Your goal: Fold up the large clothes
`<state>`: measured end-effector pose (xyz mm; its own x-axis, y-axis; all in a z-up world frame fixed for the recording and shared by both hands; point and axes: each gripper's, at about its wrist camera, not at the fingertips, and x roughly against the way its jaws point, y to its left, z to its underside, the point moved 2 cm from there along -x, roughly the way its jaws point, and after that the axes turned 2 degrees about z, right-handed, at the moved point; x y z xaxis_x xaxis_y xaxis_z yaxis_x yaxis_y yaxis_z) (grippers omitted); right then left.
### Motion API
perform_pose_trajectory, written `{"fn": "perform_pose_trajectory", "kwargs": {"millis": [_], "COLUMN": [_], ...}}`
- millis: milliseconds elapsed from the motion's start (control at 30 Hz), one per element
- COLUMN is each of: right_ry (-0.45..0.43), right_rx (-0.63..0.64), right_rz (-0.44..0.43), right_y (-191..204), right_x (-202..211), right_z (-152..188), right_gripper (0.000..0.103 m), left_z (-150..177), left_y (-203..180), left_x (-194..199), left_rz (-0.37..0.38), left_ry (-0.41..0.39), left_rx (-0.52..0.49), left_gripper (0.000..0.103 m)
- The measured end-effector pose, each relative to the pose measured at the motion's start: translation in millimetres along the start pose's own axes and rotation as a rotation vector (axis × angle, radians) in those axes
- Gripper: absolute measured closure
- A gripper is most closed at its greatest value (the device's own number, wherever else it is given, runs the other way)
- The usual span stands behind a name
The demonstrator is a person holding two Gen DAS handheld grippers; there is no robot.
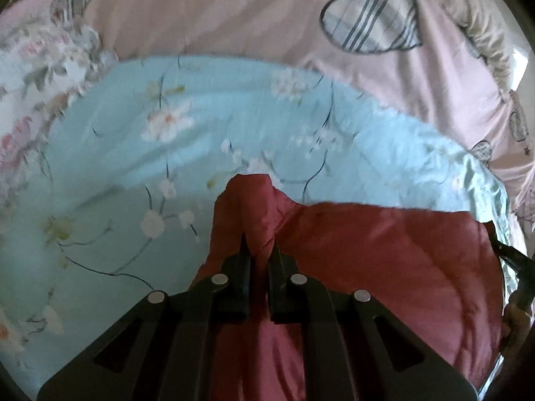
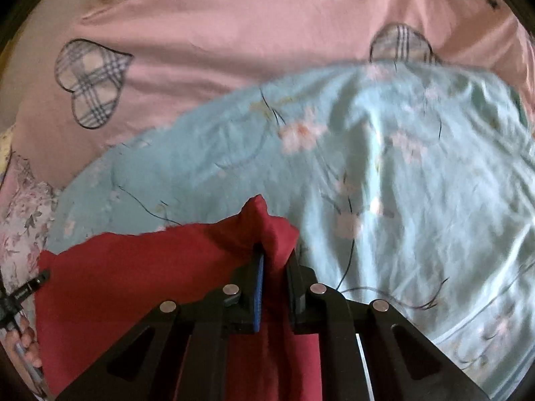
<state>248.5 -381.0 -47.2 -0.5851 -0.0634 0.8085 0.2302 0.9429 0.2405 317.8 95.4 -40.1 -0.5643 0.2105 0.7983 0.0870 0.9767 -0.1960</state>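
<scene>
A red garment (image 1: 384,260) hangs stretched between my two grippers above a bed. My left gripper (image 1: 259,245) is shut on one corner of it; the red cloth bunches up past the fingertips. My right gripper (image 2: 276,254) is shut on the other corner of the red garment (image 2: 133,287), which spreads to the left in that view. The right gripper shows at the far right edge of the left wrist view (image 1: 511,257), and the left gripper at the far left edge of the right wrist view (image 2: 30,287). The garment's lower part is hidden.
Below lies a light blue floral quilt (image 1: 200,140), also in the right wrist view (image 2: 418,173). Beyond it is a pink sheet with plaid hearts (image 1: 234,10) (image 2: 234,33). A pale floral cloth (image 1: 30,77) lies at the left. A hand (image 2: 25,344) holds the left gripper.
</scene>
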Motion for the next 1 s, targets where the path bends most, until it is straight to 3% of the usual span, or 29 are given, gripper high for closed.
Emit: {"fn": "perform_pose_trajectory", "kwargs": {"millis": [200, 500, 600, 667, 733, 800, 933, 1000], "right_ry": [0.003, 0.022, 0.037, 0.037, 0.043, 0.030, 0.003, -0.015], "right_rx": [-0.004, -0.010, -0.003, -0.001, -0.013, -0.024, -0.023, -0.007], "right_rz": [0.021, 0.030, 0.029, 0.035, 0.037, 0.028, -0.022, -0.029], "right_y": [-3.4, -3.7, -3.6, -4.6, -6.6, -7.8, -5.1, -1.6], "right_x": [-8.0, -13.0, -13.4, -11.9, -8.5, 0.5, 25.6, 40.0], "right_z": [0.8, 4.2, 4.2, 3.9, 4.6, 5.2, 8.9, 13.2], "right_gripper": [0.094, 0.094, 0.091, 0.081, 0.075, 0.069, 0.053, 0.053], "left_z": [1.1, 4.3, 3.6, 3.8, 3.8, 4.3, 7.1, 10.3], "left_y": [-3.4, -2.4, 1.0, 5.0, 10.5, 15.4, 21.8, 22.3], "left_x": [-22.7, -26.2, -21.4, -14.7, -8.5, 1.9, 20.1, 30.2], "left_rz": [-0.015, -0.014, -0.019, -0.018, -0.017, -0.016, -0.006, 0.007], "left_ry": [0.032, 0.054, 0.052, 0.047, 0.048, 0.027, 0.012, 0.000], "left_rx": [-0.013, -0.008, 0.014, 0.035, 0.057, 0.071, 0.082, 0.078], "left_gripper": [0.097, 0.094, 0.085, 0.079, 0.051, 0.037, 0.033, 0.033]}}
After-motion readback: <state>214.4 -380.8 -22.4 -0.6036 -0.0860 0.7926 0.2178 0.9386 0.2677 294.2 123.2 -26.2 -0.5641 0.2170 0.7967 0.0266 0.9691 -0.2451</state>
